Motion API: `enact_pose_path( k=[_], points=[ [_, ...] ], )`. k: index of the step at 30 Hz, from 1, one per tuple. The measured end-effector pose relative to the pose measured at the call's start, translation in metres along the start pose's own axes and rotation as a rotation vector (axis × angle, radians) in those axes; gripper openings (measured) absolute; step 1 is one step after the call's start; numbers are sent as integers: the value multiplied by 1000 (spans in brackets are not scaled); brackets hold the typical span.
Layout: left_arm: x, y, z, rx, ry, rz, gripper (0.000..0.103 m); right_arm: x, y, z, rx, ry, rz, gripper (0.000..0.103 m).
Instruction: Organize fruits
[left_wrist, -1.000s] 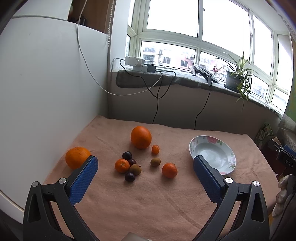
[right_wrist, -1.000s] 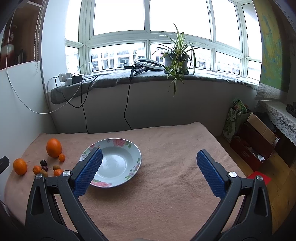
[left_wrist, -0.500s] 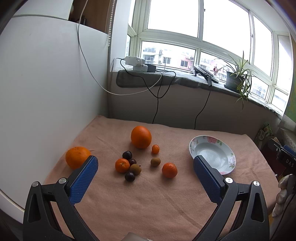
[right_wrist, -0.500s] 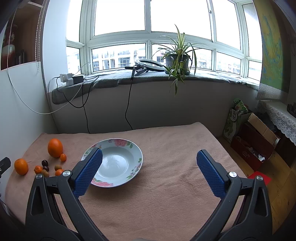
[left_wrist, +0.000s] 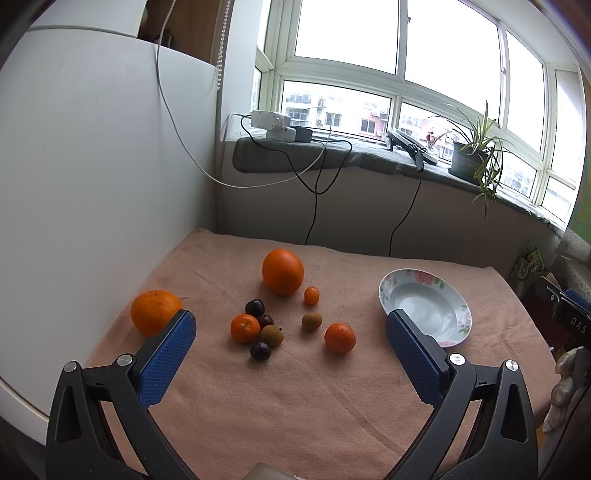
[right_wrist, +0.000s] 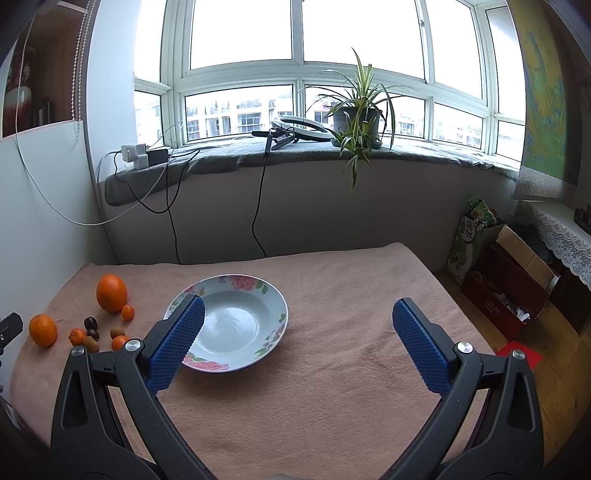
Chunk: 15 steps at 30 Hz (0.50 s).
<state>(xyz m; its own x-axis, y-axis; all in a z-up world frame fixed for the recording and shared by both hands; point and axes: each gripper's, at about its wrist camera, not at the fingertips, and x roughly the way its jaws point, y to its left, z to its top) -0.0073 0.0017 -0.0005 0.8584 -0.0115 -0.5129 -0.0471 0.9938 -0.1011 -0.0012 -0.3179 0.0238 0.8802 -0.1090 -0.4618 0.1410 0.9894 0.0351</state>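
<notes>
Fingers (left_wrist: 166, 354) of left gripper (left_wrist: 290, 332) spread, empty; right gripper (right_wrist: 297, 319) same. Plate (right_wrist: 273, 295) upright; fruits (left_wrist: 282, 271) round, no long axis.

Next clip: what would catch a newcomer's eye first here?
Bright fruit scattered on the pink cloth: a large orange at the back, another orange at the left edge, small dark and brown fruits between. To their right sits an empty floral plate. Both the left gripper and the right gripper hover open.
</notes>
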Motion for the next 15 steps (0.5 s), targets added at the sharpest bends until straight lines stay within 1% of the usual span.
enact_pose_path(
  k=[15],
  points=[
    [0, 1, -1, -2, 3, 0, 102, 3, 8, -1, -7, 5, 3, 103]
  ],
)
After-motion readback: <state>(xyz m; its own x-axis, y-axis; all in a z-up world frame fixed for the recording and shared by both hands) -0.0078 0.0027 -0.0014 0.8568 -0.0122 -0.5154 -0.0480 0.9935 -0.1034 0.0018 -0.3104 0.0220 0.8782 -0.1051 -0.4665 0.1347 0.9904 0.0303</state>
